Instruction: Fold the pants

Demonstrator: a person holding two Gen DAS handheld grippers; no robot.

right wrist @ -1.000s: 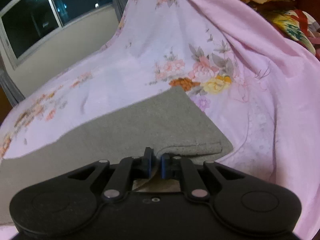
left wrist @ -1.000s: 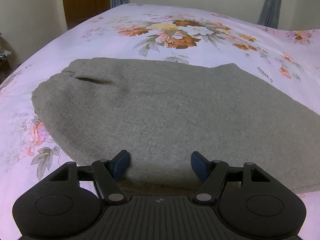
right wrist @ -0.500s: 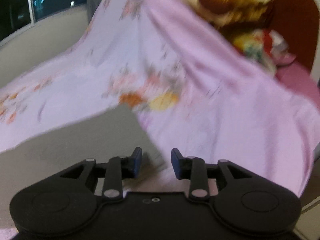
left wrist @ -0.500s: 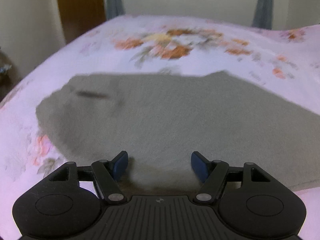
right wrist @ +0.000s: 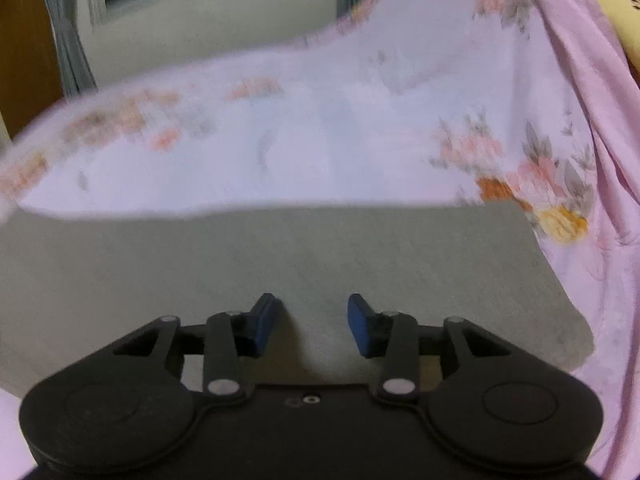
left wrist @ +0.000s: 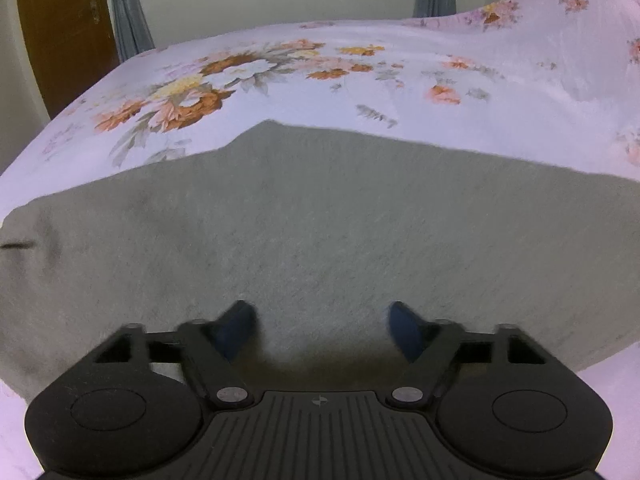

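Note:
Grey pants (left wrist: 320,232) lie flat and folded on a pink floral bedsheet (left wrist: 280,80). In the left wrist view my left gripper (left wrist: 322,330) hovers over the near part of the cloth, its jaws opening wide with nothing between the blue pads. In the right wrist view the same grey pants (right wrist: 280,256) fill the lower half, their right end near the orange flowers. My right gripper (right wrist: 312,324) is above that cloth, jaws opening, the pads apart and gripping nothing. I cannot tell whether any fingertip touches the fabric.
The bed's far edge meets a cream wall with a window and grey curtains (left wrist: 128,12). A brown wooden door (left wrist: 64,32) stands at the left. The sheet rises in a pink mound (right wrist: 580,60) at the right, with a yellow pillow edge (right wrist: 624,12) behind it.
My right gripper let go of the pants' end and opened, then swung left over the cloth. My left gripper slid right along the pants and its jaws spread wider.

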